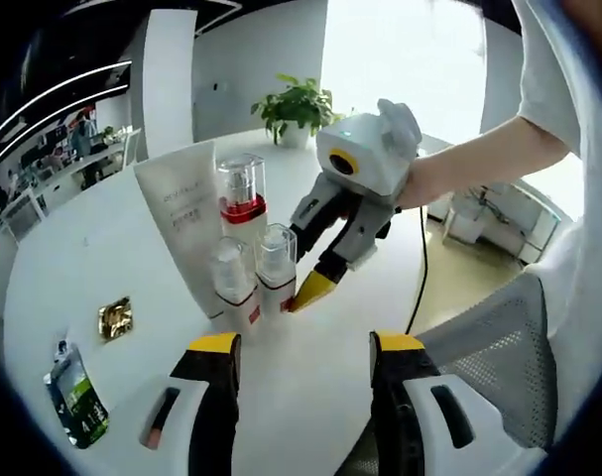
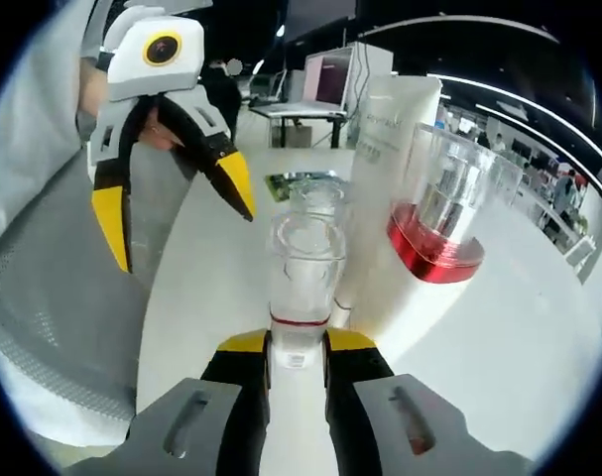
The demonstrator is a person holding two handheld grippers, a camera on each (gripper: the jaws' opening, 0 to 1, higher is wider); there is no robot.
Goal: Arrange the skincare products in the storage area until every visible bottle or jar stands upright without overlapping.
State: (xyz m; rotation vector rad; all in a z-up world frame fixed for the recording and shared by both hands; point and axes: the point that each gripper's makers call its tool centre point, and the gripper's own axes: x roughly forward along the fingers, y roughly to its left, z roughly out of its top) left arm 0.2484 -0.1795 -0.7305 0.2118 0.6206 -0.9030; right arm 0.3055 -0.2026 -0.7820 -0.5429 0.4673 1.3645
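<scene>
You face a round white tabletop with a potted plant at its far edge, bright windows behind, and a grey mesh chair near right.

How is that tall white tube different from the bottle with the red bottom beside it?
The white tube is opaque, flat-sided and taller; the red-based bottle is see-through, round and shorter. The tube is plain white with small print, while the bottle has a red band under a clear cap. Both stand upright on the white table, close together.
</scene>
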